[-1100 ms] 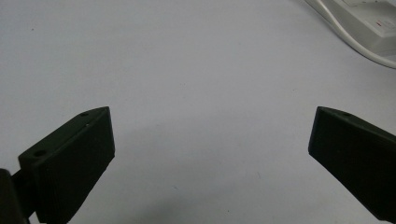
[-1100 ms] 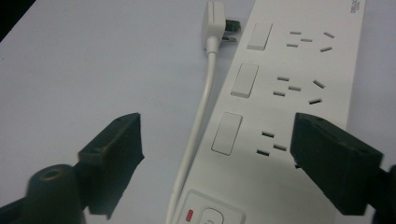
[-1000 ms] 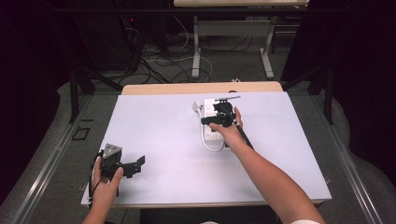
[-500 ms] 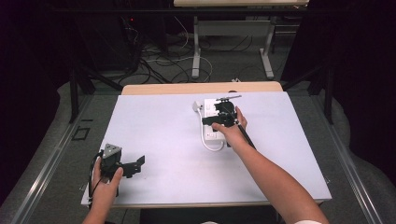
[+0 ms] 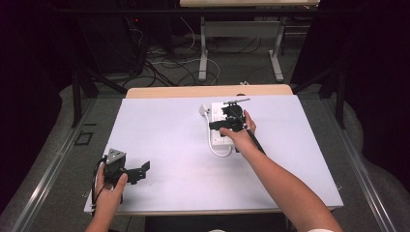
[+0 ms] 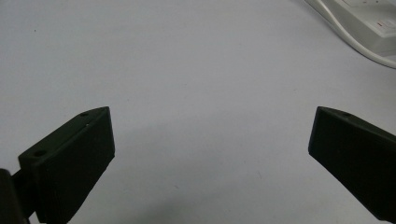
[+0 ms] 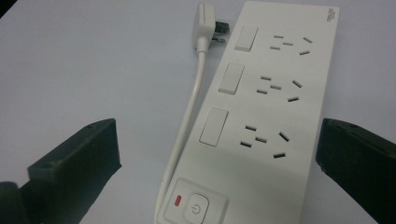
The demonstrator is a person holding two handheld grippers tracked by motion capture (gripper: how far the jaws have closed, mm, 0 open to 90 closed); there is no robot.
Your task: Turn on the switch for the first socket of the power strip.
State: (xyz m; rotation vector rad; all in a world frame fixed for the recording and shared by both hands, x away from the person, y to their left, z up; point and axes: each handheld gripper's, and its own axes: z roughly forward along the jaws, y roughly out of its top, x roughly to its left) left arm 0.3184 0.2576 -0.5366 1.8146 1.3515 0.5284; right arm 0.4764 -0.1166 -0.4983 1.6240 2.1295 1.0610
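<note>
Two grippers noted: our right gripper (image 5: 227, 118) hovers over the white power strip (image 7: 261, 121) at the far right, jaws just opened wide, nothing held. Our left gripper (image 5: 138, 171) rests near left on the surface (image 5: 169, 135), open.

Jaws wide apart over white table (image 6: 196, 70); power strip (image 6: 369, 23) far corner

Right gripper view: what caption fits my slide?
Open right hand-held gripper hovers over a white power strip, plug beside it.

One white power strip (image 7: 261, 121) lies on one table (image 5: 164, 125), carrying three rocker switches (image 7: 231, 78), three socket groups (image 7: 279, 86), one round power button (image 7: 196, 208) (beside one red light) and one cord ending in one plug (image 7: 205, 21).
</note>
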